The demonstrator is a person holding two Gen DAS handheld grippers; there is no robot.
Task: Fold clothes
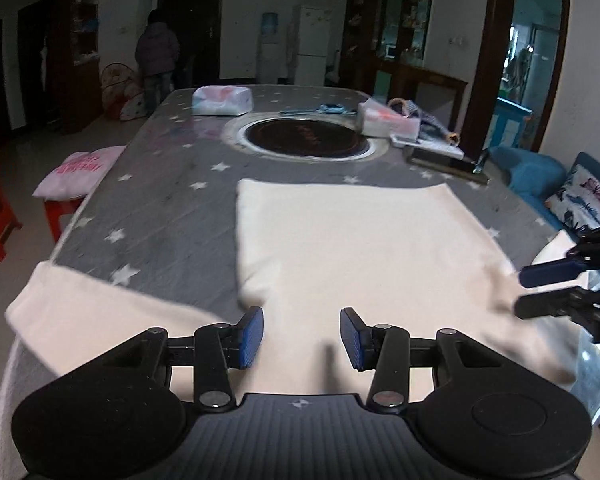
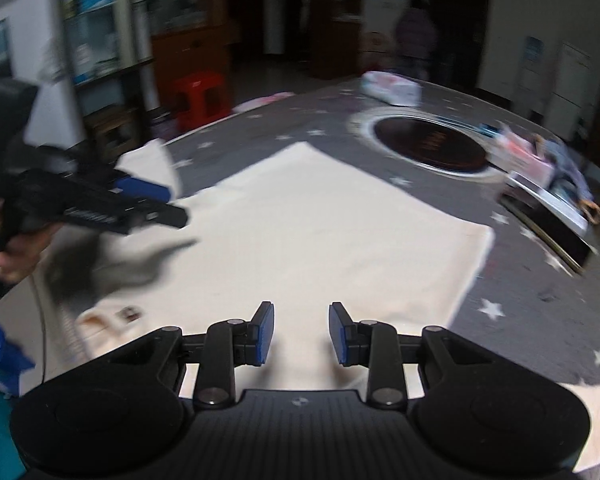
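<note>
Cream garment: lies spread flat on the grey star-patterned tabletop, near edge, occupying the 12 o'clock field directly ahead of both wrist cameras. It appears to be a long-sleeved top; one sleeve extends toward 9 o'clock in the left wrist view, and a second portion trails off the tabletop edge at 3 o'clock.

Left gripper: hovers over the near hem, jaws wide apart, holding nothing. No contact with the cloth can be confirmed.

Right gripper: hovers over the garment body, jaws likewise wide and empty. In the left wrist view it enters at 3 o'clock beside the cloth's right edge.

Progress, by judgement: the body shows a clean straight edge at 12 o'clock, and its left side looks doubled, so an initial fold may be in place; this cannot be settled. Sleeves remain unfolded. Most of the work remains: sleeves in, then body folded.

Other items: a round inset burner and assorted clutter sit at the far end, well apart from the garment.
</note>
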